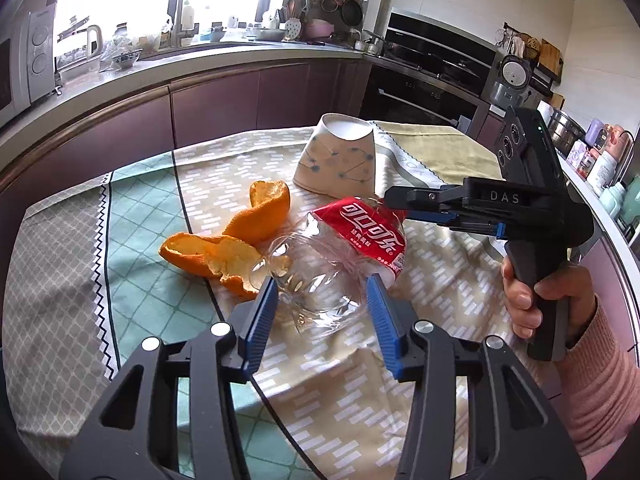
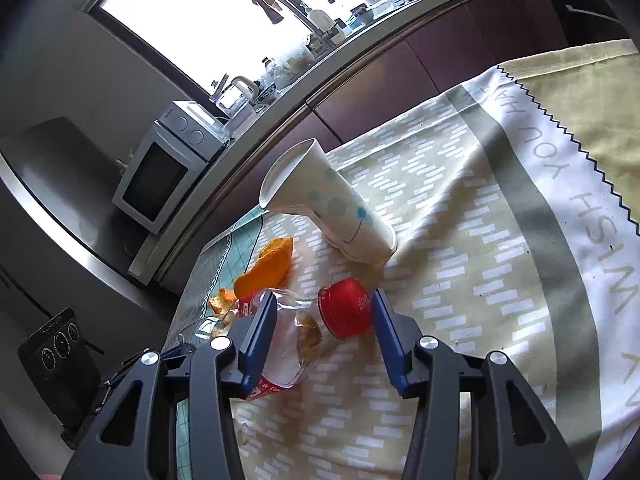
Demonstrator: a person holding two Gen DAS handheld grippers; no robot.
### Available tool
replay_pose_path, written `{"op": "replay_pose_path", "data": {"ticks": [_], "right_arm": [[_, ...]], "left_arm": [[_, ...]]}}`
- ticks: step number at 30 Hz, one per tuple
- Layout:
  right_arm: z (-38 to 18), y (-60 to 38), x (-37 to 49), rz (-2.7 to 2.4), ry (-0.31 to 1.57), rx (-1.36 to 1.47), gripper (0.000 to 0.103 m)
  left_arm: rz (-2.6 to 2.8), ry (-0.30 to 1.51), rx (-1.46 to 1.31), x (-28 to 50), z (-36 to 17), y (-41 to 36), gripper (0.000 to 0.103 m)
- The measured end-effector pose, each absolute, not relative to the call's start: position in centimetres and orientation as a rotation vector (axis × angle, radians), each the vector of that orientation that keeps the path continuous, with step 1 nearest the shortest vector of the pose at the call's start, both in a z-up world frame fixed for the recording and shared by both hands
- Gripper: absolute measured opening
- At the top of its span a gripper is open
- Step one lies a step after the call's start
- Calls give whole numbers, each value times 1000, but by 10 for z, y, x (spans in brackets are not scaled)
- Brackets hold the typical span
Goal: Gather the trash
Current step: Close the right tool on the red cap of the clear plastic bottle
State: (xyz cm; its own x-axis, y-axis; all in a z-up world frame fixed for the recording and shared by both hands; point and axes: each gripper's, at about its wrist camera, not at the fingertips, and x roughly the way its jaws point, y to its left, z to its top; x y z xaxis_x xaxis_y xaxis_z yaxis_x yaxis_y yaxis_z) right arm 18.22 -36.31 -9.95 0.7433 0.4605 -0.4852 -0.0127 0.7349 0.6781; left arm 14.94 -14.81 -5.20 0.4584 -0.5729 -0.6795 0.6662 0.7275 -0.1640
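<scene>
A crushed clear plastic bottle (image 1: pixel 332 264) with a red label lies on the tablecloth. My left gripper (image 1: pixel 322 294) is open, its blue pads on either side of the bottle's base end. My right gripper (image 1: pixel 404 204) comes in from the right at the bottle's neck; in the right wrist view it (image 2: pixel 324 312) is open around the red cap (image 2: pixel 346 308). Orange peel (image 1: pixel 236 240) lies left of the bottle and also shows in the right wrist view (image 2: pixel 268 268). A paper cup (image 1: pixel 340 160) with blue dots lies tipped behind the bottle; it also shows in the right wrist view (image 2: pixel 324 208).
The patterned tablecloth (image 1: pixel 140 248) covers the table. Behind it runs a kitchen counter (image 1: pixel 200 56) with a microwave (image 2: pixel 160 176), a kettle and dishes. An oven (image 1: pixel 432 64) and jars stand at the right.
</scene>
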Motion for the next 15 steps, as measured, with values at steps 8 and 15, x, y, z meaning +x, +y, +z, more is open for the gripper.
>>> {"op": "replay_pose_path", "data": {"ticks": [8,15], "right_arm": [[-97,-362,163,314,683,680,41],[-98,-359,159,319,698,648,62]], "left_arm": [[-823,787,140,136,-59,-138,46],[-820,787,138,135,-57,-127,48]]}}
